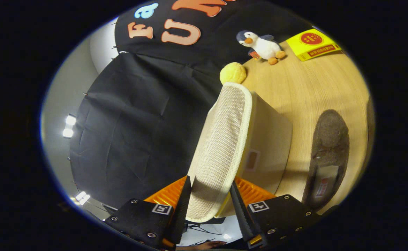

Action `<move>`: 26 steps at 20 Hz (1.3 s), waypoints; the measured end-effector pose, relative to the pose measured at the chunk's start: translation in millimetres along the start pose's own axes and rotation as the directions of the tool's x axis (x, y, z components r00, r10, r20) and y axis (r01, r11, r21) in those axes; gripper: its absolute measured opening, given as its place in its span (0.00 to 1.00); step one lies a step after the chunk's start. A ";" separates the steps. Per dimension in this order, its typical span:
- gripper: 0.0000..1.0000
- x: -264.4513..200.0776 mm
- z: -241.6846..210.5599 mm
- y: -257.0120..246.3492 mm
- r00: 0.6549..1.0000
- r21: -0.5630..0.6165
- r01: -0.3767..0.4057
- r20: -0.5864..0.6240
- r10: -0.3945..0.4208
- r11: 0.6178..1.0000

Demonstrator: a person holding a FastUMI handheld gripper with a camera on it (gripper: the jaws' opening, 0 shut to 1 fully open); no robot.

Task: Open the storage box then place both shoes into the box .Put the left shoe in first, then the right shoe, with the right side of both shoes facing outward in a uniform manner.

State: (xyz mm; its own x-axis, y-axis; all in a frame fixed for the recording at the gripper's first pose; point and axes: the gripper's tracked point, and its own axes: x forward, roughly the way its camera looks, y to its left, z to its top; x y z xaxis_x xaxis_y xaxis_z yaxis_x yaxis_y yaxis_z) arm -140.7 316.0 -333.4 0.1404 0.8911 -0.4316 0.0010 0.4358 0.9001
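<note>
Gripper (207,212): two tapered fingers, each carried on a flat black block.
Finger edges: fine ridges are seen along the inner faces, like saw teeth.
Blocks: matte black plates, angled outward from each finger.
Screws: small round silver screw heads are set at the corners of both blocks.
Markings: one square black-and-white coded tag is fixed on each block, near the finger base.
Side panels: ribbed orange pieces are seen behind the fingers, one on each side.
</note>
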 end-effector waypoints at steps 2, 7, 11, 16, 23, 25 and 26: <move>0.55 -5.1 13.7 29.3 0.999 -0.051 -0.030 0.034 0.031 0.998; 0.26 9.8 43.5 103.2 0.991 -0.170 -0.049 0.116 0.069 0.984; 0.20 52.1 43.3 142.9 0.993 -0.236 -0.047 0.098 0.072 0.970; 0.17 122.8 42.3 174.4 0.993 -0.201 -0.070 0.076 0.087 0.977; 0.41 230.9 23.0 167.9 0.997 -0.152 0.073 0.051 -0.066 0.986; 0.58 245.9 13.7 166.9 0.996 -0.133 0.089 0.022 -0.087 0.987; 0.61 248.7 13.3 162.3 0.995 -0.131 0.104 0.015 -0.103 0.986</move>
State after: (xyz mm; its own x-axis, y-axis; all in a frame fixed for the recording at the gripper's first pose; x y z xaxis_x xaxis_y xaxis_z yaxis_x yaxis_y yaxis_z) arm -92.4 606.7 -293.8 0.1549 0.8395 -0.5208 -0.1144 0.5389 0.8346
